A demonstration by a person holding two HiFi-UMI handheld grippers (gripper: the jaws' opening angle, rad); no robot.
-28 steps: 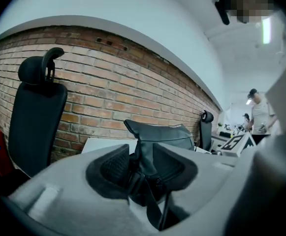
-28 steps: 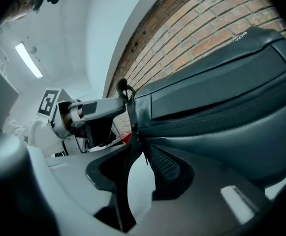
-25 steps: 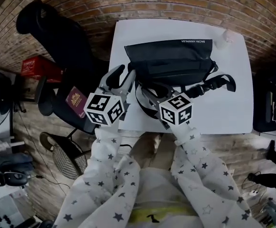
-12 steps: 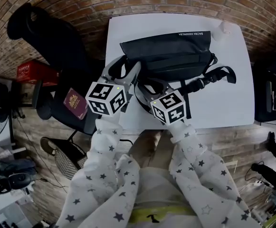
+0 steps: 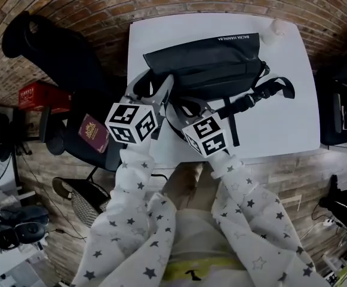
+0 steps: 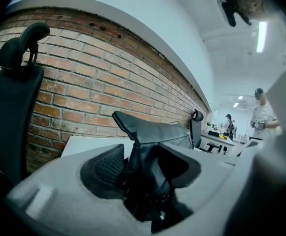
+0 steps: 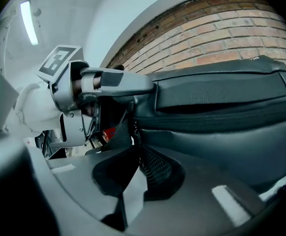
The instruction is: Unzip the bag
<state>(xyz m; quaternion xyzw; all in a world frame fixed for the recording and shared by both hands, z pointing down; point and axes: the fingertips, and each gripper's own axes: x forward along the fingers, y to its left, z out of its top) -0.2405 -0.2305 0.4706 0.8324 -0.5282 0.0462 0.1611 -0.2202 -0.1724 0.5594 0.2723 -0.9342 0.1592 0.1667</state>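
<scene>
A black bag (image 5: 209, 58) lies on the white table (image 5: 281, 121), and its strap (image 5: 263, 94) trails to the right. My left gripper (image 5: 152, 87) is at the bag's left end. Its jaws stand wide, and the bag's end corner (image 6: 152, 132) sits between the pads without being squeezed. The left gripper (image 6: 145, 168) is open. My right gripper (image 5: 188, 107) reaches in at the bag's front left. In the right gripper view its jaws are closing, and the right gripper (image 7: 138, 161) pinches the thin zipper pull (image 7: 132, 132) that hangs from the bag (image 7: 221, 97).
A black office chair (image 5: 54, 52) stands left of the table, with a dark red booklet (image 5: 92, 133) on its seat. A red box (image 5: 39, 94) lies on the floor further left. A small white object (image 5: 276, 31) sits at the table's far right corner.
The right gripper slid left along the bag's front and its jaws came together on the zipper pull. The left gripper's jaws spread wider around the bag's end.
</scene>
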